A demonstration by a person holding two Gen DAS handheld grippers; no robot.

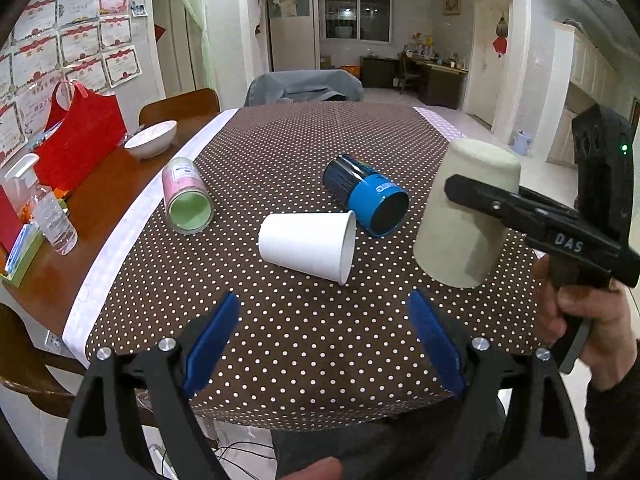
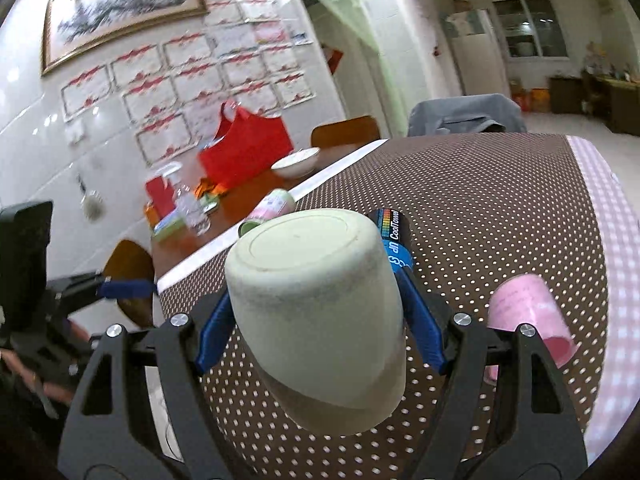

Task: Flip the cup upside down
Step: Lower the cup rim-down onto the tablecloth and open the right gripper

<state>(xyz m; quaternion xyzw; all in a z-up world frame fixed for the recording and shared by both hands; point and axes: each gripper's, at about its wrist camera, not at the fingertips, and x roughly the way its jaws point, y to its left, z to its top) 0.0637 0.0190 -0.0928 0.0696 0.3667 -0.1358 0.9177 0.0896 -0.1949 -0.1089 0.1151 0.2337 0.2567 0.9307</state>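
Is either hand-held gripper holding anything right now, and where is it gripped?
The right hand-held gripper clamps the beige cup by its side walls, base up. The left hand-held gripper holds nothing.

The pale green cup (image 2: 320, 320), base up, hides much of the blue can (image 2: 394, 240) behind it in the right wrist view, so only part of the can's lettering reads. The cup's mouth faces away from both cameras. A pink cup (image 2: 528, 316) is partly covered by the right claw (image 2: 320, 326) frame. The certificates (image 2: 188, 84) on the wall are smeared by motion blur, their text illegible, and the spray bottle (image 2: 188, 204) is soft too. In the left wrist view, the person's right hand (image 1: 588, 320) is cut off by the picture's edge, and a fingertip (image 1: 316, 470) barely enters at the bottom. Desk clutter (image 1: 432, 56) in the far room is too small to identify.
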